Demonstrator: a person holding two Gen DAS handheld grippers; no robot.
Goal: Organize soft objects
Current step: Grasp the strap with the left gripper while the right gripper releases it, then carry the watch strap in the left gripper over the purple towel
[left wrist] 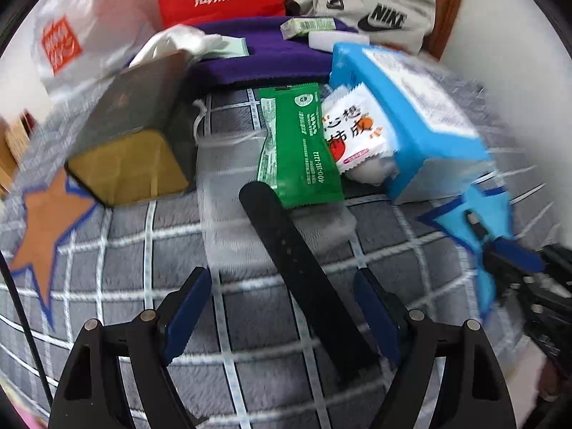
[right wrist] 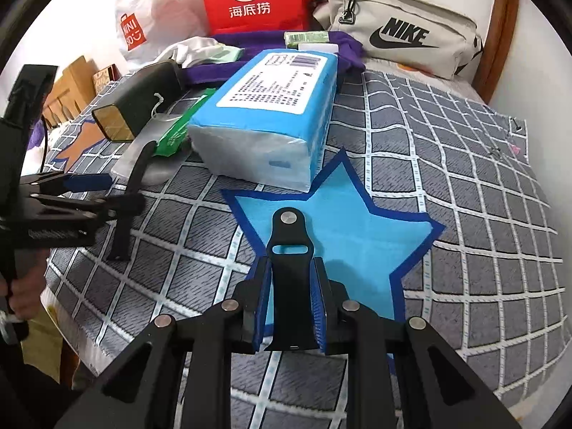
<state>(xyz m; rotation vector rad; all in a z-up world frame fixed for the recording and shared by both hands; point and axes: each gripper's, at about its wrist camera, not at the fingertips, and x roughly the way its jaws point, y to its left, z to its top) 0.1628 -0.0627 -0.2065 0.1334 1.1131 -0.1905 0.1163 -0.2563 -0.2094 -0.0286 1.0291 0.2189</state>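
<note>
Right gripper (right wrist: 290, 307) is clamping a black rubber watch strap piece with a metal stud (right wrist: 290, 268), holding it above the light blue star patch (right wrist: 357, 243) on the grey grid-pattern blanket (right wrist: 464, 178). Left gripper (left wrist: 282, 311) is hanging with jaws spread wide, nothing pinched; the second black perforated strap piece (left wrist: 296, 261) is lying flat on the blanket between its fingers, tip touching the green sachet (left wrist: 300, 146). Blue-wrapped tissue pack (right wrist: 271, 107) is sitting just beyond the star.
</note>
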